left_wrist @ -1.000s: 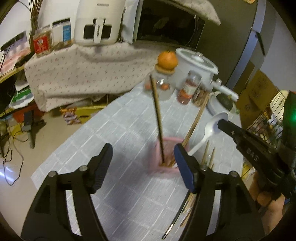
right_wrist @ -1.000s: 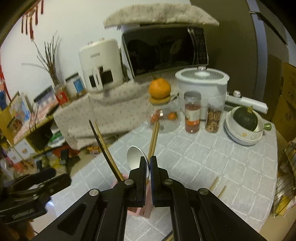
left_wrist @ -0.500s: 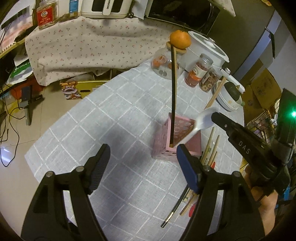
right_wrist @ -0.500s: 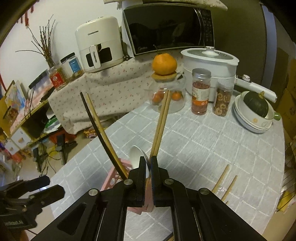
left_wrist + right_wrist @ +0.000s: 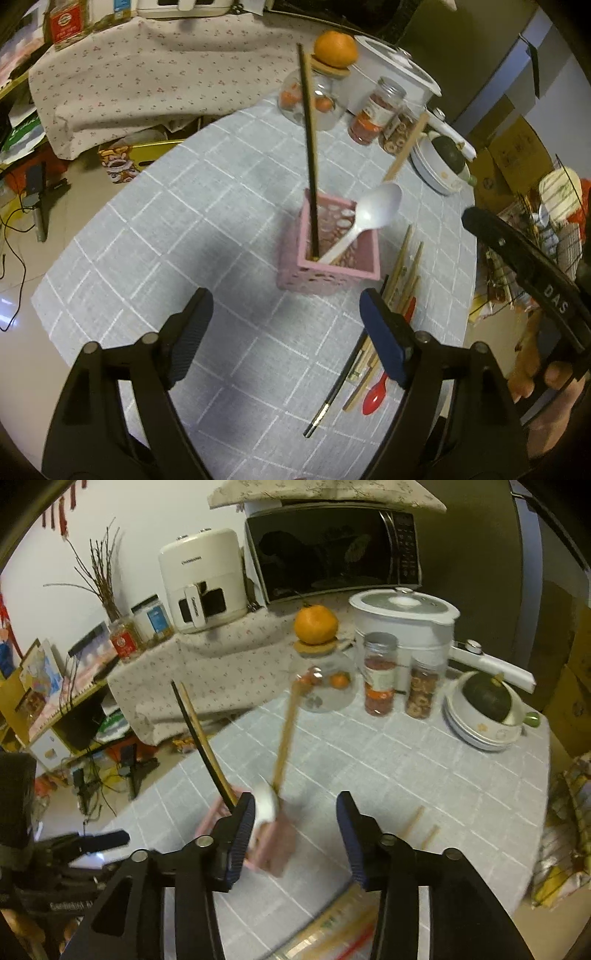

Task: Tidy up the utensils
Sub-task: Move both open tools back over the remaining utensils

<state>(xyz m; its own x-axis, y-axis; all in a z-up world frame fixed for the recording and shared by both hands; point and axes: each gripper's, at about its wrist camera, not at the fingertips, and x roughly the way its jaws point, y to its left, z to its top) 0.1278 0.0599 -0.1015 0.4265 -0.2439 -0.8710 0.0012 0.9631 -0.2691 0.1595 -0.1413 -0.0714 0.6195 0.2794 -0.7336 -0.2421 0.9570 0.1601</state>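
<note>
A pink holder (image 5: 328, 254) stands mid-table with a dark chopstick (image 5: 308, 147), a wooden chopstick (image 5: 406, 147) and a white spoon (image 5: 380, 206) leaning in it. My left gripper (image 5: 284, 325) hovers just in front of the holder, its jaws opening with nothing between them. Loose chopsticks (image 5: 402, 266) and a red spoon (image 5: 376, 391) lie to the holder's right. In the right wrist view, my right gripper (image 5: 295, 819) is over the pink holder (image 5: 273, 845). Its jaws are opening, and the blurred white spoon (image 5: 266, 805) sits free beside the left finger (image 5: 243, 819).
A glass jar topped with an orange (image 5: 316, 624), two spice jars (image 5: 380, 675), a white cooker (image 5: 402, 616) and stacked bowls holding a squash (image 5: 487, 701) line the table's far side. A wire basket (image 5: 554, 229) stands off the right edge. The table's rim (image 5: 55, 295) curves at the left.
My right gripper has gone from shut on the white spoon to wide apart, and the spoon now rests in the pink holder. The left gripper has tipped downward and spread a little.
</note>
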